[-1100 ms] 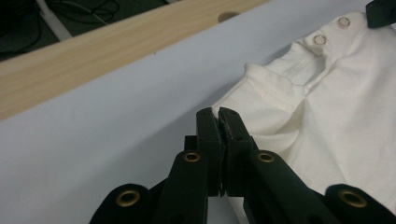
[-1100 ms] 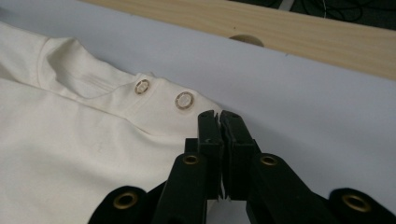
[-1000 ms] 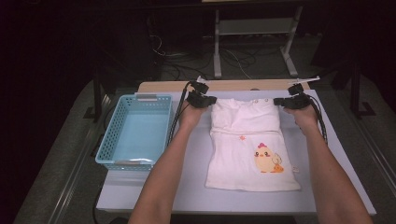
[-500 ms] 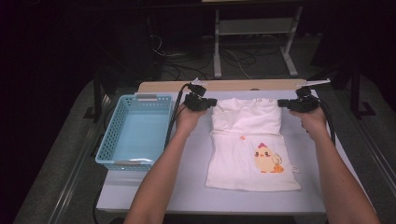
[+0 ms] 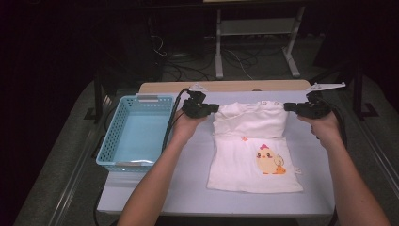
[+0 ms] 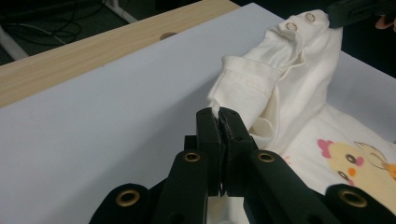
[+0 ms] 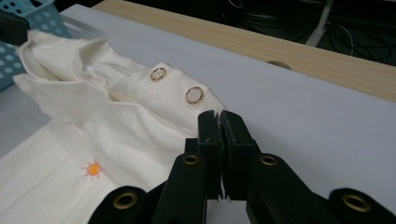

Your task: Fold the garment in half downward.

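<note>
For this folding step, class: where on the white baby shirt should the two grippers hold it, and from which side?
Grip the shirt at its far corners, one from each side, as the left gripper and right gripper do now: the top lies folded over toward the chick print, so those corners are reachable.

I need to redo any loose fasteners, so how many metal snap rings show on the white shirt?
2. Both snap rings sit side by side on the shirt's shoulder edge near the right gripper: one farther away, one nearer. Folded cloth may hide others.
</note>
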### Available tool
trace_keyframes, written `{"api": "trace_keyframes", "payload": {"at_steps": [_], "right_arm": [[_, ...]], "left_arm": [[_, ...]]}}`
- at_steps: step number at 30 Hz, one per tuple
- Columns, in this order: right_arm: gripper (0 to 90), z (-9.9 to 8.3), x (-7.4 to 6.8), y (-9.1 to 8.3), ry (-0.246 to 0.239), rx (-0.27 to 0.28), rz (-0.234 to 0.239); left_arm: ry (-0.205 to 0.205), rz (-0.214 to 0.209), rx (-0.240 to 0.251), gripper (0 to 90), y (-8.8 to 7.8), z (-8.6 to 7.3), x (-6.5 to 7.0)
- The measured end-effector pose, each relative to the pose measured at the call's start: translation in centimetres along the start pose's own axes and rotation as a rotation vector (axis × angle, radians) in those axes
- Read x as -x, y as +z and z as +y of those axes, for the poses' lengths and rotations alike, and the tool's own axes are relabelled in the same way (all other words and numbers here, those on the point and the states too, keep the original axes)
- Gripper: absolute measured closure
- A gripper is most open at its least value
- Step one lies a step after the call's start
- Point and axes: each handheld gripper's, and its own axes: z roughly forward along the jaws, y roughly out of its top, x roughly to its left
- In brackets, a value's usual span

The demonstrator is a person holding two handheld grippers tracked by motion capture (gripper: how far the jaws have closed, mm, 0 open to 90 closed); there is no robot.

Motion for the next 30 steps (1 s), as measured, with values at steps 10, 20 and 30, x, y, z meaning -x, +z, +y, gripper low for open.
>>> {"api": "trace_keyframes", "payload": {"at_steps": [10, 20, 30], "right_arm": [[85.8, -2.2, -1.8, -2.3, -0.014, -0.003, 0.043], [85.8, -4.2, -4.4, -3.8, -0.052, -0.042, 0.065], [85.9, -6.3, -6.0, -5.1, -0.065, -0.074, 0.076]], "left_arm": [[0.046, -0.041, -0.001, 86.9, -1.8, -2.5, 2.3], [0.065, -0.060, -0.009, 86.9, -3.0, -5.5, 3.8], [0.086, -0.094, -0.026, 87.0, -4.4, -7.5, 5.6]]}}
